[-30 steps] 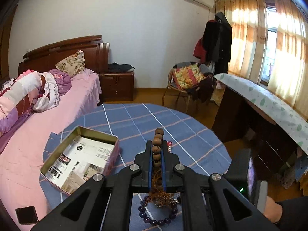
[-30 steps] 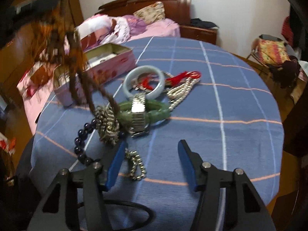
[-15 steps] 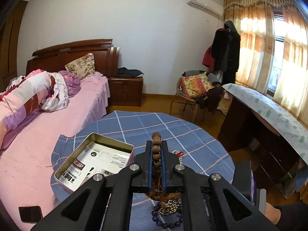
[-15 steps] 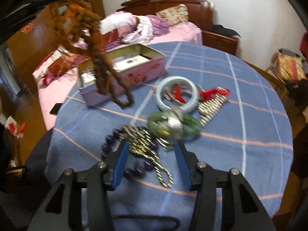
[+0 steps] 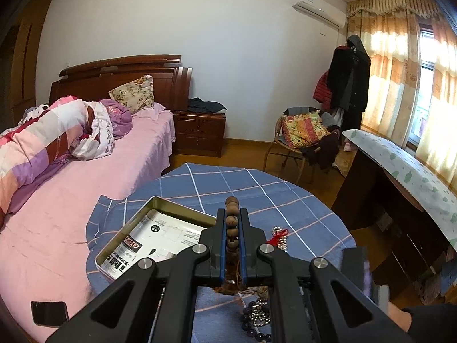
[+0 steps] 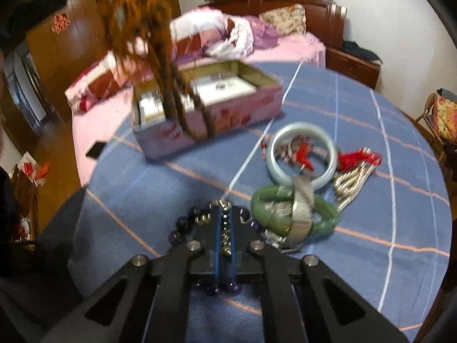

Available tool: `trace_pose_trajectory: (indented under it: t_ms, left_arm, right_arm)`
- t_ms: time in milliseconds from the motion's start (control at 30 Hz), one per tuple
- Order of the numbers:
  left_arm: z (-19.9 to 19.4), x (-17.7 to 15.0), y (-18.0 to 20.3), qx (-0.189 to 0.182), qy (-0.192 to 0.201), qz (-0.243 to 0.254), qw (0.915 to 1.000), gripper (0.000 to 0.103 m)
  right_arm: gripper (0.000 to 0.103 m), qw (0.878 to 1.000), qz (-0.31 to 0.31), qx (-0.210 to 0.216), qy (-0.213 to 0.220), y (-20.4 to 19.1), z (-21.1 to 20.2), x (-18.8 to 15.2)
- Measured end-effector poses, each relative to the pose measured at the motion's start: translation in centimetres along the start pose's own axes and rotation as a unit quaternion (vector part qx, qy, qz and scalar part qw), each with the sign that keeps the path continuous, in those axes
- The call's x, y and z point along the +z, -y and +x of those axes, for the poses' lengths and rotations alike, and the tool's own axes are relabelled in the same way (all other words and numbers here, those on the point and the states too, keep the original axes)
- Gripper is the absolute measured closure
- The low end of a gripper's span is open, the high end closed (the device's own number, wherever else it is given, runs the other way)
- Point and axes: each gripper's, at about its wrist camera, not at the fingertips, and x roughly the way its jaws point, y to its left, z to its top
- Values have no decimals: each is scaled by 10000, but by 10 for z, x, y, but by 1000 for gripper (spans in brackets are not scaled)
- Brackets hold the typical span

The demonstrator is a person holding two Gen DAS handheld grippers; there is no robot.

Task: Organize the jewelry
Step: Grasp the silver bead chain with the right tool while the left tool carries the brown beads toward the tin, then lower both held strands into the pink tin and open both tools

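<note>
While clamped on the string of round brown wooden beads [image 5: 231,223], left gripper [image 5: 231,223] held above the blue checked tablecloth [image 5: 257,191], just right of and nearer than the open rectangular metal tin with printed paper inside [image 5: 160,234]; tin's long axis running away to the left, its near rim just beside the left finger. Seen from the right wrist: same beads and their orange-brown tassel [image 6: 137,23] dangling over the tin's pink flowered wall [image 6: 228,114], strand ends hanging at the near wall, whether inside or outside not clear through blur. Left hand therefore the nearer to the tin; judged next move a short carry left and forward, then release. Right gripper [image 6: 225,228] just closed, jaws together on a metallic bead chain [image 6: 225,237] lying tangled over a dark purple round-bead bracelet [image 6: 182,225] on the cloth. Beside it to the right: green jade bangle [image 6: 268,200] with a silver metal watch band [image 6: 302,200] looped through; beyond, pale white-blue bangle [image 6: 322,148], red knotted cord [image 6: 357,157], silver bar strands [image 6: 351,183]. Hidden: lower part of chain and bracelet under the fingers; whether the purple beads are also pinched not discernible. Tin contents partly masked by gripper body.
</note>
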Motion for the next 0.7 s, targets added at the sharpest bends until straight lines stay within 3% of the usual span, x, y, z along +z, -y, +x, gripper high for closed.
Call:
trace_pose_trajectory:
  t_ms: [433, 700]
  left_arm:
    - [-7, 13, -23, 213, 167, -131, 9995, 97]
    - [-3, 28, -34, 392, 258, -138, 9988, 97]
  right_arm:
    - [96, 9985, -113, -192, 503, 3, -33, 40]
    - [96, 9936, -321, -418, 1003, 3, -64, 82]
